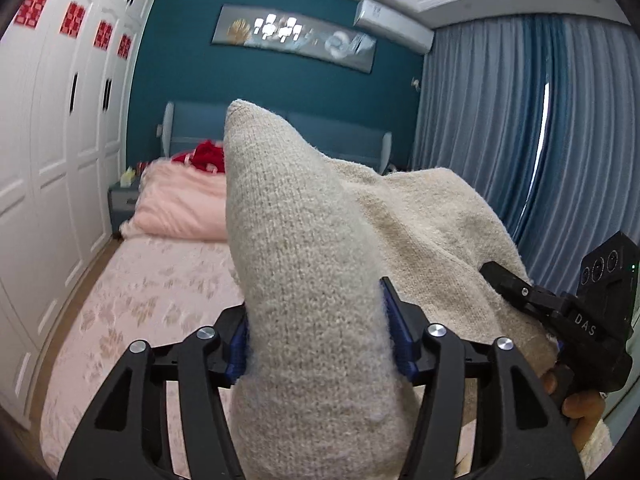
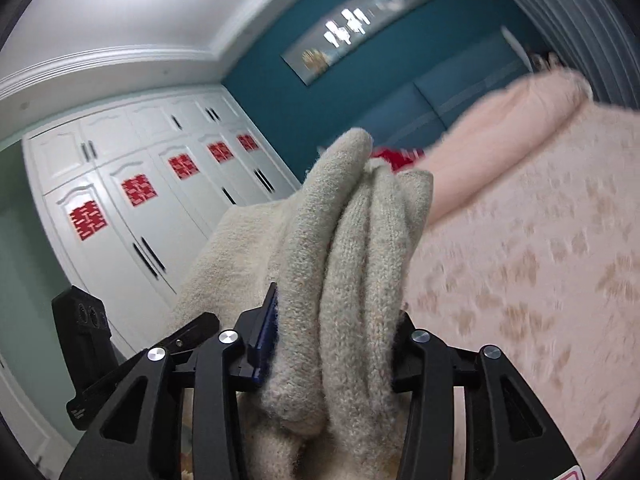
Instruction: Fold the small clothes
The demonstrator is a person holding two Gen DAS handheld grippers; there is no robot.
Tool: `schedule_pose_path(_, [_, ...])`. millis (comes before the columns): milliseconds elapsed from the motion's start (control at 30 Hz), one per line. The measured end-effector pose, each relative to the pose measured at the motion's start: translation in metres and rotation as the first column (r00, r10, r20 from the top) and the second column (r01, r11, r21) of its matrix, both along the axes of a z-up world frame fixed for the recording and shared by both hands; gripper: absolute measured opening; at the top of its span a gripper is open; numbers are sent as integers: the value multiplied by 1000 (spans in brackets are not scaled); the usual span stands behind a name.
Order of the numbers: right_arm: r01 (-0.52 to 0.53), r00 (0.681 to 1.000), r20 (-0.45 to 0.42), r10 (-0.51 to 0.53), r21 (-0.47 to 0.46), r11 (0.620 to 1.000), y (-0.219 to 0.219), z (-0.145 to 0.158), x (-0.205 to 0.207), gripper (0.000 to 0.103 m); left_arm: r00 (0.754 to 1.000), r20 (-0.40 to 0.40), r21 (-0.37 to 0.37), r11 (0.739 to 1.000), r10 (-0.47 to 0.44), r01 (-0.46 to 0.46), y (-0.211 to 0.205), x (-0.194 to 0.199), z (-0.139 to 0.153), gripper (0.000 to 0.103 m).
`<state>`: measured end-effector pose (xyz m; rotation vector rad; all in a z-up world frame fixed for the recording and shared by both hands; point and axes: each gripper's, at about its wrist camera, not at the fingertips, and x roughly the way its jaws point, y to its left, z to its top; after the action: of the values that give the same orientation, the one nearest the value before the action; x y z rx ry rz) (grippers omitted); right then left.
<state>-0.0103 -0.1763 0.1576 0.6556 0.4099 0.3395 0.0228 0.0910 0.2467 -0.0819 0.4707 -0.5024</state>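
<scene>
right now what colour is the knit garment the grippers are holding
Cream-beige knit garment, clearest in the left wrist view.

A home bedroom. Bed (image 1: 132, 304) with pink patterned cover and folded pink quilt (image 1: 180, 208) at the centre, blue padded headboard (image 1: 340, 136) at twelve o'clock. White wardrobe doors (image 1: 52, 152) at nine o'clock, blue curtains (image 1: 520, 140) at three, air conditioner (image 1: 394, 24) high on the teal wall.

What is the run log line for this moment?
left gripper: sweater between fingers | right gripper: sweater bunch between fingers | bed: below
</scene>
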Motion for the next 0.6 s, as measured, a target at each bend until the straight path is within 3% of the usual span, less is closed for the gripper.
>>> schedule_pose_path(67, [36, 972, -234, -33, 5, 999, 0, -97, 15, 46, 985, -173, -5, 1000, 14, -15, 12, 29, -90, 77])
schedule_pose_path(100, [62, 933, -353, -65, -18, 998, -1, -139, 15, 45, 964, -258, 36, 998, 68, -61, 17, 37, -136, 75])
schedule_pose_path(167, [116, 872, -477, -112, -20, 993, -12, -194, -1, 44, 922, -364, 122, 988, 131, -92, 26, 38, -207, 71])
schedule_pose_path(200, [135, 862, -490, -127, -20, 991, -17, -203, -9, 44, 906, -390, 148, 982, 166, -117, 34, 36, -227, 71])
schedule_pose_path(267, [145, 864, -480, -152, -53, 988, -25, -203, -15, 49, 893, -419, 91, 986, 162, -137, 51, 26, -243, 73])
schedule_pose_path(333, [126, 869, -469, -156, -96, 987, -24, -195, -3, 72, 881, -442, 41, 985, 168, -168, 62, 31, -244, 85])
schedule_pose_path(367, [112, 871, -468, -149, -106, 988, -21, -194, 5, 74, 877, -446, 32, 983, 177, -182, 63, 32, -246, 91])
schedule_pose_path(433, [67, 863, -493, -105, -95, 993, -13, -201, 27, 78, 868, -459, 32, 980, 190, -197, 61, 44, -252, 92])
schedule_pose_path(500, [33, 836, -544, -69, -77, 997, -4, -218, 51, 81, 836, -519, 16, 980, 178, -198, 60, 66, -269, 92])
schedule_pose_path(600, [15, 755, -654, -46, -53, 998, 8, -259, 79, 83, 749, -647, -23, 978, 145, -209, 58, 82, -307, 92])
